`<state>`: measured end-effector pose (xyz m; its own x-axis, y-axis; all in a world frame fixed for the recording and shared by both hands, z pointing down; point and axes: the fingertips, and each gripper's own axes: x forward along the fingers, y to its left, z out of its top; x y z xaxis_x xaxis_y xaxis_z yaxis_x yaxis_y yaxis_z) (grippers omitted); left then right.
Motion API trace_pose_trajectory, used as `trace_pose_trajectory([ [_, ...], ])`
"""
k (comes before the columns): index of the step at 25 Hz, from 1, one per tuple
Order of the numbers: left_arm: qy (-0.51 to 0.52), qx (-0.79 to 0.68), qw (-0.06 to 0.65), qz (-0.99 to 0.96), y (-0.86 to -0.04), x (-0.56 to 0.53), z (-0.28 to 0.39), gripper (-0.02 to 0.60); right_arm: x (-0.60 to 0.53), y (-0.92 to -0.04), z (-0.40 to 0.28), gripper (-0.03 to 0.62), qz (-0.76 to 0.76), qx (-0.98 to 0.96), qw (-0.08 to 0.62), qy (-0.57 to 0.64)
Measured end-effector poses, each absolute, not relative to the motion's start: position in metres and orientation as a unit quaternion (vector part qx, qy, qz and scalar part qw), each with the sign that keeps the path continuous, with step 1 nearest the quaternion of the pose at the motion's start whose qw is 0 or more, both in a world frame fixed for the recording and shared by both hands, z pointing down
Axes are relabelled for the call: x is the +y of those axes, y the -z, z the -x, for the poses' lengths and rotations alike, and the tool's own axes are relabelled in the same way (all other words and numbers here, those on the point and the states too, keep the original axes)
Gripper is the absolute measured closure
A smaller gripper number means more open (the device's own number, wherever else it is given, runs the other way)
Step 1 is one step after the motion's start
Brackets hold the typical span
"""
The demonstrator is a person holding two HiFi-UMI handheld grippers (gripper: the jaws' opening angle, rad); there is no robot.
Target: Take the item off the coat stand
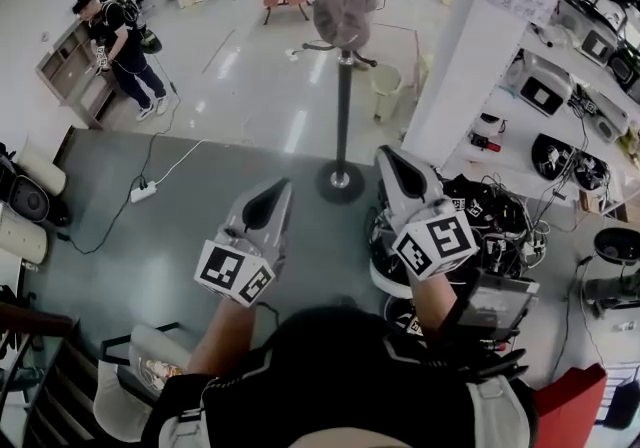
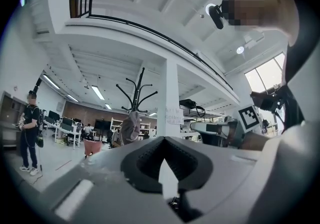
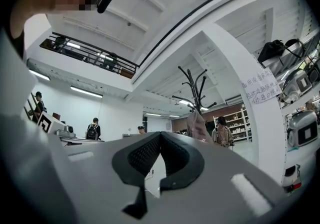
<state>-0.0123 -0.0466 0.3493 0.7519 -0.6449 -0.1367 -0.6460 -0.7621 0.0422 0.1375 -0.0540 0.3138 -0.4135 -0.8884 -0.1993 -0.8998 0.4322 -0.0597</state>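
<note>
Approach step: left gripper (image 1: 276, 188) and right gripper (image 1: 393, 160) both have fingers clenched on nothing, well short of the coat stand (image 1: 343, 96). The item, a grey cloth (image 1: 341, 8), hangs from a hook near the stand's top. Next move, I'd say: close in, raise one gripper, spread its fingers around the cloth, lift it clear.

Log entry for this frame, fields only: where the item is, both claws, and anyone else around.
item: grey item hanging at the top of the coat stand, not yet taken
left claw: shut, empty, apart from the stand
right claw: shut, empty, apart from the stand, beside its base in the head view
others: person standing at the far left
</note>
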Motion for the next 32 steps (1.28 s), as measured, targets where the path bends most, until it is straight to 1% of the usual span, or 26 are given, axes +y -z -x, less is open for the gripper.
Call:
trace_pose_trajectory([
  [10, -0.067, 0.369, -0.003, 0.927, -0.352, -0.071, -0.017, 0.565, -0.080, -0.316, -0.171, 0.585, 0.511, 0.853, 0.102, -0.028],
  [19, -0.051, 0.385, -0.004, 0.921, -0.357, -0.089, -0.027, 0.565, -0.097, -0.321, -0.182, 0.585, 0.493, 0.864, 0.103, -0.023],
  [26, -0.053, 0.376, -0.010, 0.925, -0.356, -0.108, -0.027, 0.565, -0.111, -0.318, -0.182, 0.585, 0.503, 0.858, 0.099, -0.027],
  [32, -0.062, 0.364, -0.013, 0.929, -0.355, -0.134, -0.015, 0.565, -0.130, -0.320, -0.167, 0.585, 0.513, 0.853, 0.098, -0.029],
])
